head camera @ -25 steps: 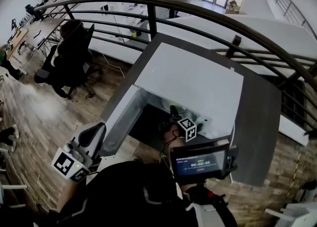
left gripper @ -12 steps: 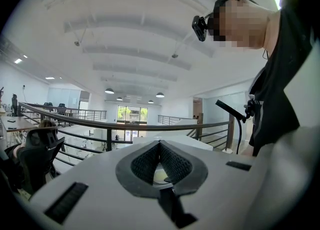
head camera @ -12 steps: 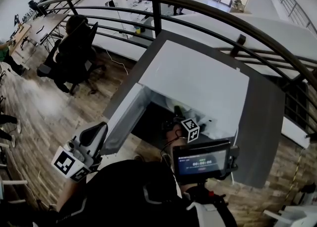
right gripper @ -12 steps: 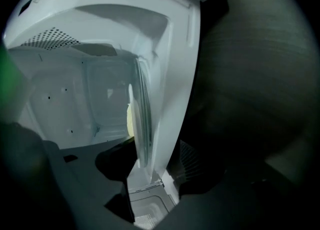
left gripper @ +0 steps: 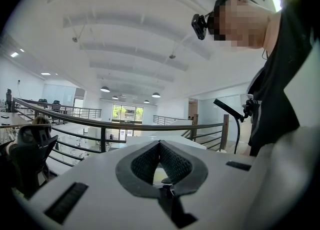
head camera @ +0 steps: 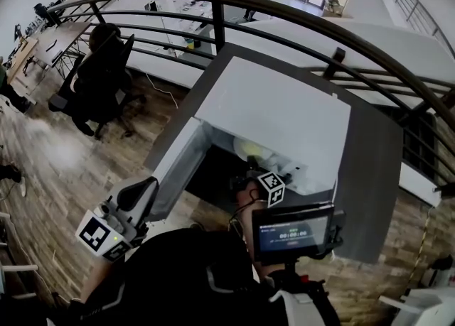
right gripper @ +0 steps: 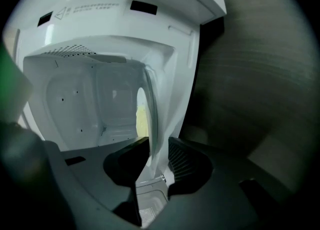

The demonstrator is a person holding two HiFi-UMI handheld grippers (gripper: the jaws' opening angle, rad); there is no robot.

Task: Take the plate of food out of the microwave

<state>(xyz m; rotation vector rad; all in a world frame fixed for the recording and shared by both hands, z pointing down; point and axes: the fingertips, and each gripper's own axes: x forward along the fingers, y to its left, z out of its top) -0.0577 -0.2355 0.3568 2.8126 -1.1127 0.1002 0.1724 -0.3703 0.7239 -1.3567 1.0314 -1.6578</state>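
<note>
My right fingers (right gripper: 187, 161) have just been closing, and they now pinch the near rim of the plate (right gripper: 148, 104). In the head view its pale food (head camera: 250, 151) shows at the mouth of the microwave (head camera: 277, 115), where a second ago it did not. I judge the hold made, so the pull out can begin. Nearest me, my left gripper (left gripper: 160, 146) hangs by my side, fingers together on nothing. Ahead, my right gripper (right gripper: 159, 144) seems turned on its side, so the plate looks edge-on, its rim running from the fingers straight into the cavity. Being round, it has no long axis, and I take it to lie flat, food up. It sits just inside the cavity, door (head camera: 173, 168) swung left, on the dark counter (head camera: 373, 175)
</note>
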